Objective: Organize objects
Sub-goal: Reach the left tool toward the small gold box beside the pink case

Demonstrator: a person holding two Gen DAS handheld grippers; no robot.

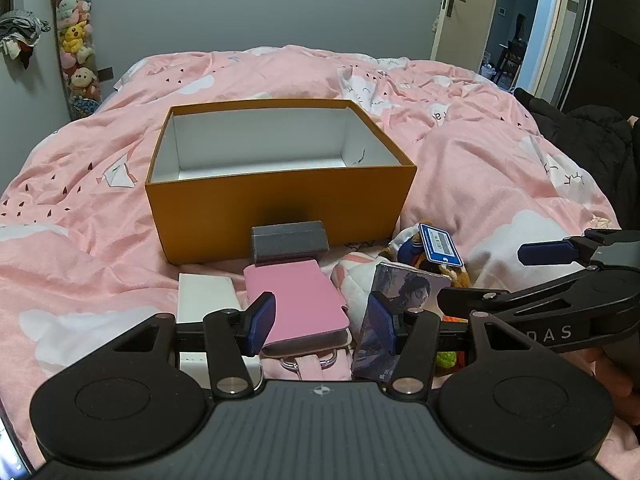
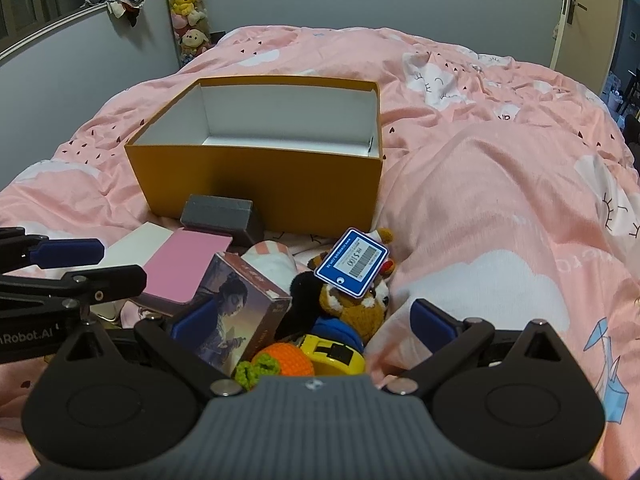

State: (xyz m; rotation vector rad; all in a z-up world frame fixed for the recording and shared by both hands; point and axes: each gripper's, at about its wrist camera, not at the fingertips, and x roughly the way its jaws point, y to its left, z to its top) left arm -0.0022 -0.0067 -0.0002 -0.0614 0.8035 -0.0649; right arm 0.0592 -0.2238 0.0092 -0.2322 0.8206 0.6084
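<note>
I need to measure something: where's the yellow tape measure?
In the right wrist view, the yellow tape measure lies low in the pile, right of the orange crochet toy, below the stuffed animal.

A pink quilted bed (image 1: 500,184) carries an open orange box (image 1: 280,200) and small clutter just beside it.

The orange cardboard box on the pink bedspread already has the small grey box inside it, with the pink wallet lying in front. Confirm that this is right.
Not quite: the orange cardboard box is empty, its white interior bare in both wrist views. The small grey box sits outside on the pink bedspread, against the orange box's near wall. The pink wallet does lie in front.
</note>
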